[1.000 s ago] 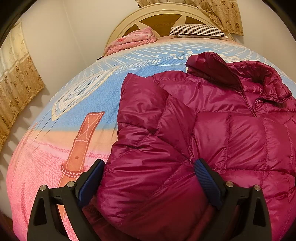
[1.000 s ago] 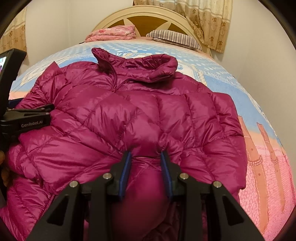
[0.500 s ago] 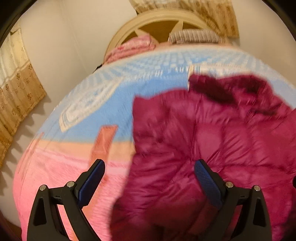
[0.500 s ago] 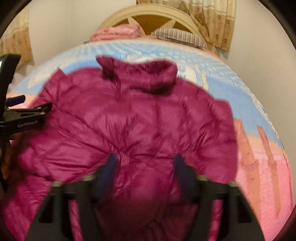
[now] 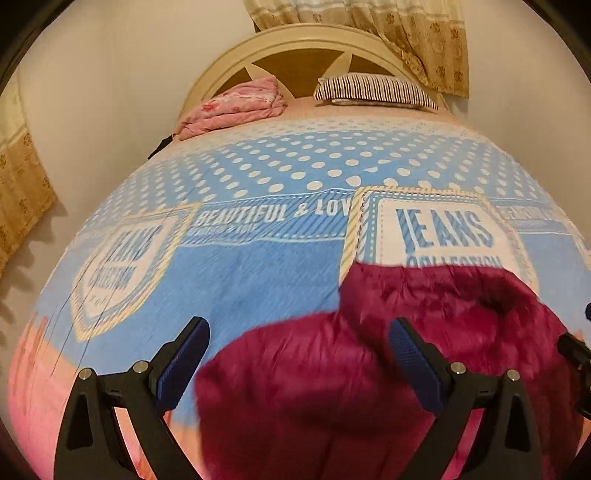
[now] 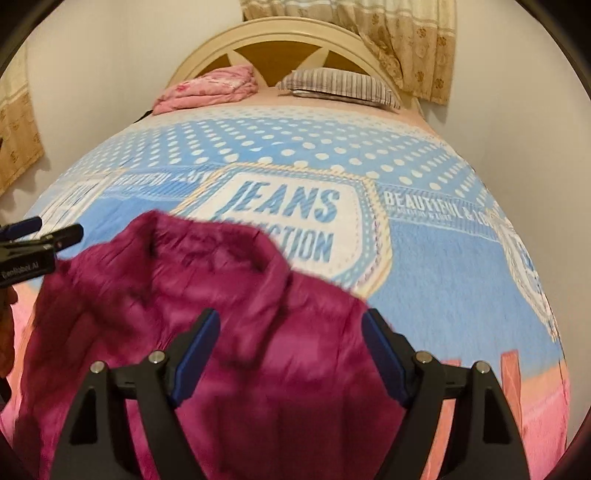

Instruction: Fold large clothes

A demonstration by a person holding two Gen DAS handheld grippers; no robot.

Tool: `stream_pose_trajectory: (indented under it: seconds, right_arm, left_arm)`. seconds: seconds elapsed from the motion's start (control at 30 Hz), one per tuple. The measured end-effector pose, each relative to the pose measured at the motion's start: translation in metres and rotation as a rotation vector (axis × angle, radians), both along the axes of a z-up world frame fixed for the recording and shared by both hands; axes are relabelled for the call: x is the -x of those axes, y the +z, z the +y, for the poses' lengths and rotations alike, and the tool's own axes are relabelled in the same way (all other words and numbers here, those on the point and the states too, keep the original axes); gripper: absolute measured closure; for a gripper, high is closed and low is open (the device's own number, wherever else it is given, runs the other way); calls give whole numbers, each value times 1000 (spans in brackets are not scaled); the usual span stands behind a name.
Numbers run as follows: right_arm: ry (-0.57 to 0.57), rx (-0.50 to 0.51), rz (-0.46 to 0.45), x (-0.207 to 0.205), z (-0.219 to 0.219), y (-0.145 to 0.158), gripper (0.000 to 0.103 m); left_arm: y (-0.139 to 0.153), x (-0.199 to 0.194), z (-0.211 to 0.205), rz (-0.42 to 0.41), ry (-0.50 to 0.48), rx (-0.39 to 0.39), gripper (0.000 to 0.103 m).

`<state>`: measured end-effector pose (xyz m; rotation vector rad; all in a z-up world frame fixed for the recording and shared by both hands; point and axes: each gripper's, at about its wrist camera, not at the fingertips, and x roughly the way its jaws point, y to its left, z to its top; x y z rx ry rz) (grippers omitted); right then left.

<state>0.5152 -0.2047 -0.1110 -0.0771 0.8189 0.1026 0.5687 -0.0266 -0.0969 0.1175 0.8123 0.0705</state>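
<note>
A magenta puffer jacket [image 5: 388,354] lies on the bed, blurred by motion, low and right in the left wrist view. In the right wrist view the jacket [image 6: 229,332] fills the lower left, its collar end toward the headboard. My left gripper [image 5: 295,354] is open and empty, raised above the jacket's left part; it also shows at the left edge of the right wrist view [image 6: 33,243]. My right gripper [image 6: 291,347] is open and empty above the jacket's near part.
The bed has a blue and pink bedspread [image 5: 258,266] with "JEANS" print. A folded pink blanket [image 5: 236,107] and a striped pillow [image 5: 373,92] lie by the cream headboard [image 5: 295,48]. Walls and curtains [image 5: 410,33] close in on both sides.
My right gripper let go of the jacket fold and opened. Both grippers pulled up and back, so the jacket sits lower in both views and more bedspread shows.
</note>
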Motion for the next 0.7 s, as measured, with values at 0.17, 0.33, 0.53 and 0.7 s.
stream_pose_trajectory:
  seconds: [0.17, 0.33, 0.53, 0.7]
  right_arm:
    - [45, 43, 43, -43, 6, -15, 28]
    - [102, 96, 108, -61, 15, -34, 84]
    - [114, 129, 10, -28, 12, -19, 91]
    - [128, 150, -25, -3, 10, -17, 94]
  left_arm:
    - [-32, -43, -22, 55, -39, -44, 7]
    - [-46, -47, -25, 118, -135, 7, 94]
    - [-22, -8, -6, 25, -155, 24, 98]
    - [-29, 25, 1, 15, -168, -2, 102]
